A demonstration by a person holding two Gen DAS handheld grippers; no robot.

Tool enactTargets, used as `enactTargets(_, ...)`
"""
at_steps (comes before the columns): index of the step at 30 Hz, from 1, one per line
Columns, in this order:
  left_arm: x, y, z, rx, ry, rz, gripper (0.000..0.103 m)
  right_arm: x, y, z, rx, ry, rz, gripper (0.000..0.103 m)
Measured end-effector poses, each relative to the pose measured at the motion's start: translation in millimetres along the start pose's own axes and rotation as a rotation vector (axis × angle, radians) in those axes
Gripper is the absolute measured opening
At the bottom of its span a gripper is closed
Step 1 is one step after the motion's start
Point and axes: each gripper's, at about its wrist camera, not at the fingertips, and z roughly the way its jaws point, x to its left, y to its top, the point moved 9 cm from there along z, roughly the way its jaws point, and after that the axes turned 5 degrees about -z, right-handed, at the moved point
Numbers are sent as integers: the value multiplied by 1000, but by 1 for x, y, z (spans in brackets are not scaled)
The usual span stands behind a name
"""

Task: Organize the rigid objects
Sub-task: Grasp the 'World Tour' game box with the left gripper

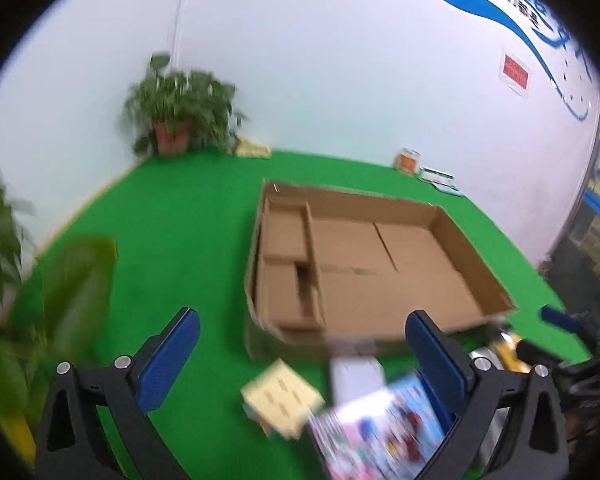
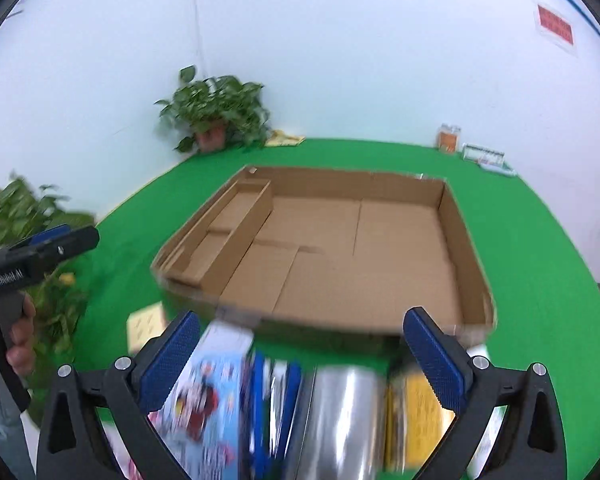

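A shallow open cardboard box (image 1: 452, 236) (image 2: 456, 236) with a narrow divided compartment on its left lies on the green mat. In front of it lie blurred objects: a pale yellow box (image 1: 282, 402) (image 2: 142, 322), a white box (image 1: 356, 376), a colourful cartoon box (image 1: 384, 436) (image 2: 204, 404), a silver can (image 2: 340, 420) and a yellow pack (image 2: 414, 416). My left gripper (image 1: 302, 338) is open and empty above the yellow box. My right gripper (image 2: 302, 338) is open and empty above the can. The left gripper also shows in the right wrist view (image 2: 60, 246).
Potted plants stand at the far left corner (image 1: 176, 116) (image 2: 216, 116) and close on the left (image 1: 28, 280) (image 2: 32, 240). An orange jar (image 1: 407, 159) (image 2: 449, 138) and a flat packet (image 1: 440, 179) (image 2: 485, 157) sit by the back wall. The white wall bounds the mat.
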Motion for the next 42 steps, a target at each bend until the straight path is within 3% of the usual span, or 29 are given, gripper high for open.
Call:
enactTargets(3, -2, -33, -9, 89, -75, -67, 102, 10, -28, -10, 18, 120, -20, 102)
enactTargets(7, 4, -71, -4, 204, -105, -143, 102, 47, -63, -18, 60, 274, -79, 102)
enactTargets(11, -2, -111, 12, 343, -197, -227, 102, 73, -97, -14, 127, 338, -77, 102)
enactTargets(14, -8, -127, 24, 407, -237, -217, 102, 89, -111, -4, 176, 366, -73, 102)
enactTargets(18, -17, -141, 45, 495, -291, -207, 102, 95, -124, 16, 263, 315, -97, 102)
enactTargets(23, -19, -167, 61, 578, -293, -244, 99, 89, -128, 36, 309, 205, -146, 102)
enactTargets(27, -25, -179, 66, 628, -320, -235, 72, 91, -133, 46, 337, 128, -198, 103)
enactTargets(30, -23, -183, 69, 639, -326, -260, 69, 97, -133, 51, 331, 86, -247, 103)
enactTargets(37, -12, -181, 65, 628, -341, -287, 61, 102, -133, 62, 361, 130, -207, 103)
enactTargets(42, -15, -178, 64, 610, -331, -260, 61, 98, -127, 65, 360, 142, -159, 102)
